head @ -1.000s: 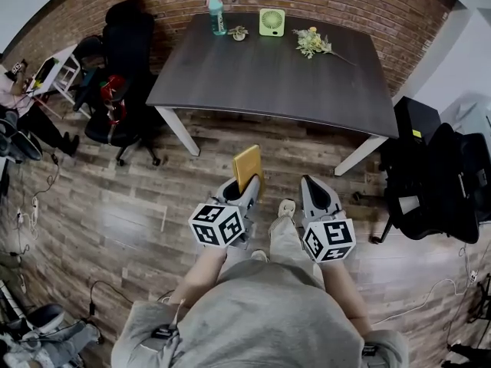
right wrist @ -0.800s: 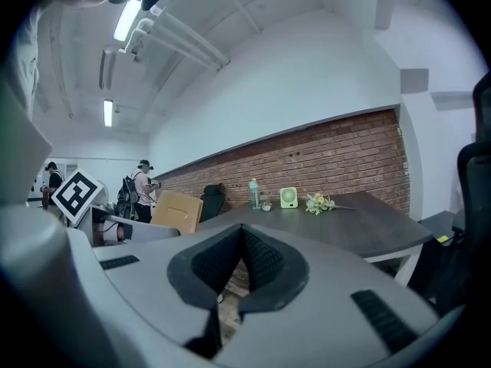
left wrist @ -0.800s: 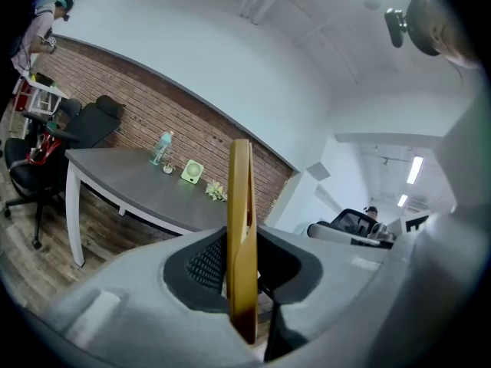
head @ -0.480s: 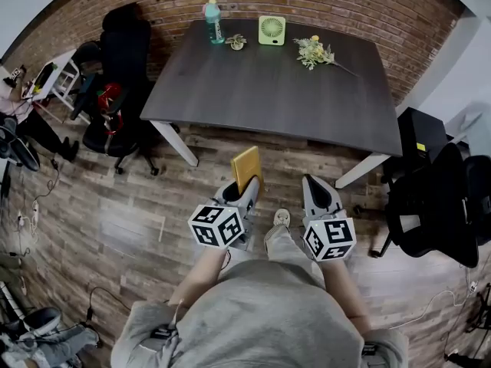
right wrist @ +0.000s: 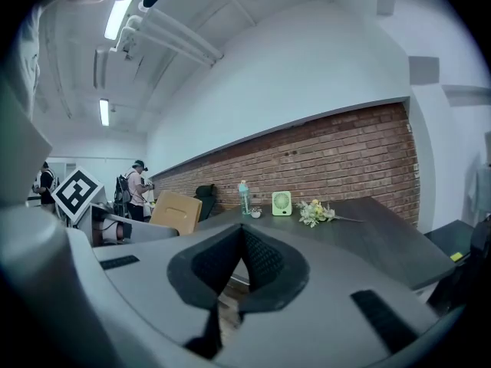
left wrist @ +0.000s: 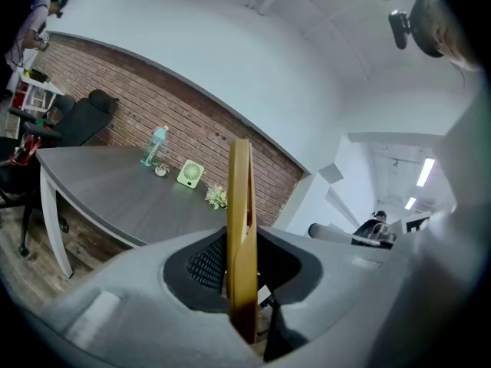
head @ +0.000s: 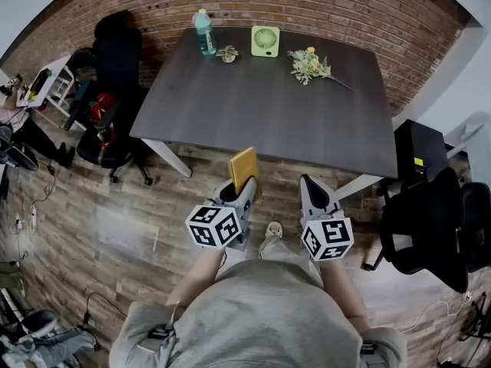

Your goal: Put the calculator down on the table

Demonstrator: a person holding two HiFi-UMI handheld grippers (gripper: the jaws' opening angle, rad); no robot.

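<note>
While the left gripper (head: 239,194) clamps its lower edge, the calculator (head: 245,167) stands upright, thin, flat, apparently mustard-yellow.

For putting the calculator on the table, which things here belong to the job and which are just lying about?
Job: calculator, gripped in the left tongs; table.
Lying about: bottle, small plant, fan, flowers.

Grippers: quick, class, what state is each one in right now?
Left gripper: closed on the calculator.
Right gripper: closed, holding nothing.
</note>
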